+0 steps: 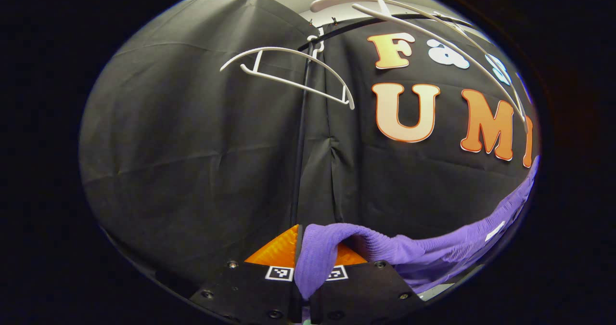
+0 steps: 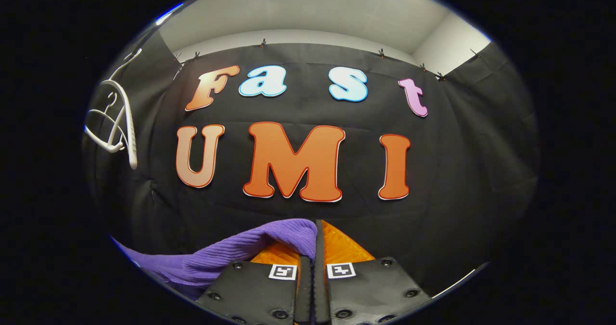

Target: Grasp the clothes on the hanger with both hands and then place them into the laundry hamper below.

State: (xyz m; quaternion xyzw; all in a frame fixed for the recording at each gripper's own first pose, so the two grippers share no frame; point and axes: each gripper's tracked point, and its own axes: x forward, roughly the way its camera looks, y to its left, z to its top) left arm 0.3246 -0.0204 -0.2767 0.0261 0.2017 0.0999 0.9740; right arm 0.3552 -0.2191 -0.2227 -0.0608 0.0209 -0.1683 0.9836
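Black cloth walls the booth ahead and to both sides, with a pale ceiling above it. Left hand-held gripper: fingers closed narrow, a fold of the purple garment pinched between them and draped over the tips; both fingers appear to press on it. From there the knit cloth runs off to the right in a slack span. Right hand-held gripper: fingers nearly together, with the same purple garment lying over the left fingertip and trailing away left and down; I judge it clamped, though the pinch point itself is hidden by the fold. Progress, as a judgement: the garment hangs between my two grippers and not on any hanger, so the grasp and lift-off look done. What is left is lowering it into the laundry hamper and letting go. Surroundings: bare white hangers hang on a dark rail up and far in the left gripper view, with more at the far left of the right gripper view. Nothing stands between the grippers and the cloth wall. One risk: the loose middle span could miss the hamper's rim on the way down.
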